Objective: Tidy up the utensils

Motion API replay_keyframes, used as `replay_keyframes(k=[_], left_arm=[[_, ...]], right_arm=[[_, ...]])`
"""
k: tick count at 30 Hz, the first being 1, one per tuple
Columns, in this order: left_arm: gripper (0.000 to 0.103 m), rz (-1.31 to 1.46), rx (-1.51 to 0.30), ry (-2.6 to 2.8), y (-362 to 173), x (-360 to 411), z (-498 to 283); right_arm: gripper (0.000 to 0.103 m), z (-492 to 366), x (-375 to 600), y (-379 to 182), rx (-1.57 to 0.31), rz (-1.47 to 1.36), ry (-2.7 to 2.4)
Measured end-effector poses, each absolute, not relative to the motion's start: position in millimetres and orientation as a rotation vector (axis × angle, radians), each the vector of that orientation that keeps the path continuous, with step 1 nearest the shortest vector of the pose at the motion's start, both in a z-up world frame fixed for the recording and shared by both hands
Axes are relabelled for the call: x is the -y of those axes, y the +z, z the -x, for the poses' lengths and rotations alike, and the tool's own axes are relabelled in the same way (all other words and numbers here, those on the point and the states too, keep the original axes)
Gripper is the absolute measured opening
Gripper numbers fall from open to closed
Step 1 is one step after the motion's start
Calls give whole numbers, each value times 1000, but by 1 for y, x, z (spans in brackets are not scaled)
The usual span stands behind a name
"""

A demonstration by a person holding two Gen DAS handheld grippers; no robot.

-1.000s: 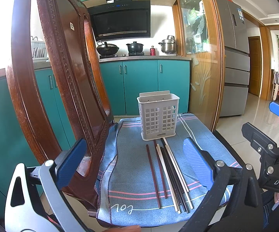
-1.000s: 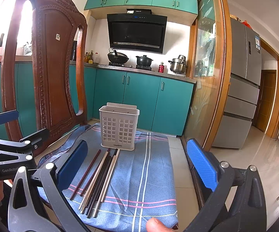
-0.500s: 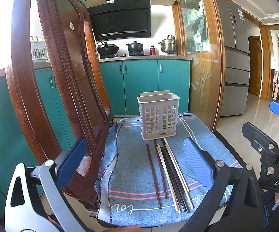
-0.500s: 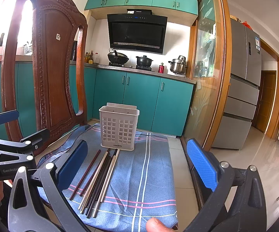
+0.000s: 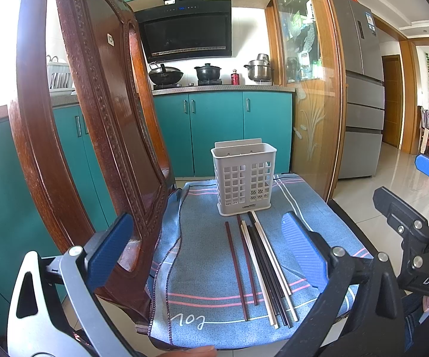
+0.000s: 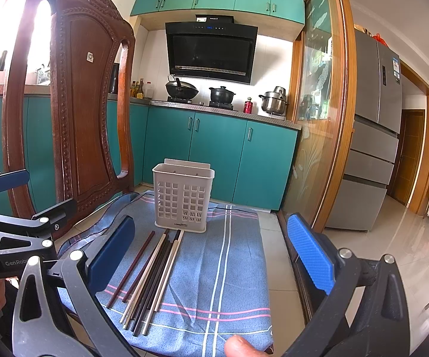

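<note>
Nothing moved: chopsticks (image 5: 259,267) lie before the basket (image 5: 243,181).

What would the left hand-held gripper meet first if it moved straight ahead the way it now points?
Probably the white utensil basket: it stands almost centred ahead of the open left hand-held gripper. The chopsticks lie lower, on the blue cloth, likely beneath that line, though depth is unclear.

left tongs (image 5: 208,255): silver frame, blue pads | right tongs (image 6: 214,255): black frame

Chair seat (image 5: 344,218) under blue cloth (image 5: 211,253), basket (image 5: 243,181), chopsticks (image 5: 262,267)
</note>
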State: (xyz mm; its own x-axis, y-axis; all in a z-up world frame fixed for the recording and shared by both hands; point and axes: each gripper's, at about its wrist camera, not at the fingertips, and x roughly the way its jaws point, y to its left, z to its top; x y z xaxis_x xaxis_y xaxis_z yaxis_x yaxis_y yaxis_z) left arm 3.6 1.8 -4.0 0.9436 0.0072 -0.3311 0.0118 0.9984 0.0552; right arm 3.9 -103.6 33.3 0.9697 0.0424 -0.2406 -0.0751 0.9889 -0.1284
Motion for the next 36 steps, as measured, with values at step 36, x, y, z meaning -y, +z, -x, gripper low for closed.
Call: replay_keyframes(k=[36], left_arm=[[99, -86, -508, -11, -41, 3, -42]], right_arm=[[100, -35, 106, 18, -301, 204, 0]])
